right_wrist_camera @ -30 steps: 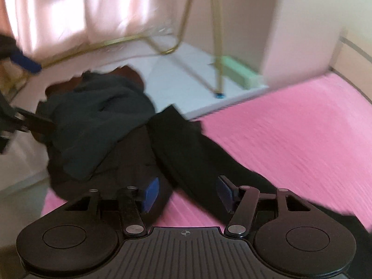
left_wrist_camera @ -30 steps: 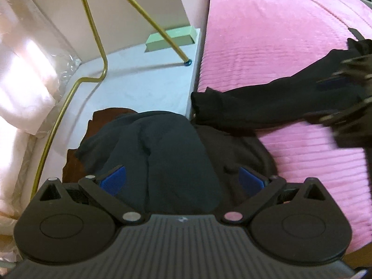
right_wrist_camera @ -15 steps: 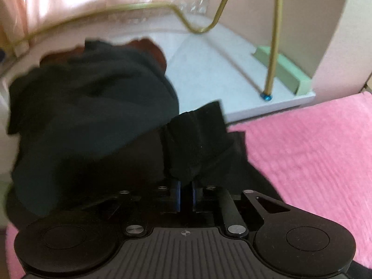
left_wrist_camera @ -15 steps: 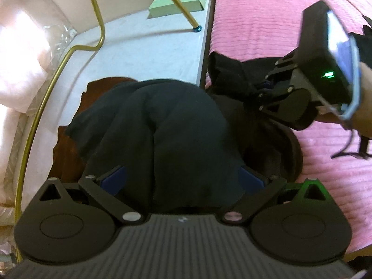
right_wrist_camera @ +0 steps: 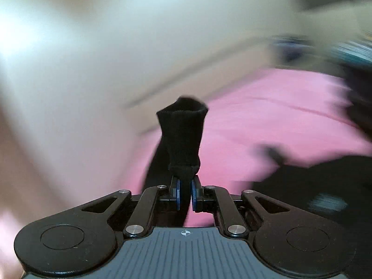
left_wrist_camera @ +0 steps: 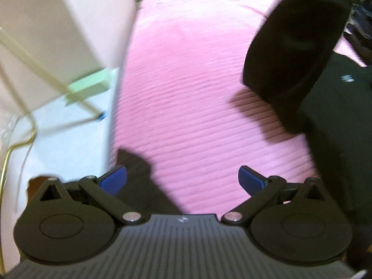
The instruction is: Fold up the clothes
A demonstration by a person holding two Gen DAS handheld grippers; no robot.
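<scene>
cuff [right_wrist_camera: 182, 125] pinched in right claw [right_wrist_camera: 184, 194], lifted above pink bed [right_wrist_camera: 267, 116] | garment [left_wrist_camera: 337, 116] trails at bed's right | left claw [left_wrist_camera: 182, 177] wide, empty | risk: thin pinch may slip mid-swing, sleeve drops

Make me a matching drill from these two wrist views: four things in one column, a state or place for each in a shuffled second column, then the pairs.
1. left gripper
2. right gripper
3. ribbed pink bed cover
4. pale green block

A. lies on the white floor by the wall
B. clamped on a black knit sleeve cuff
C. jaws wide apart, holding nothing
D. spread under the black garment

Pairs: 1-C, 2-B, 3-D, 4-A
</scene>
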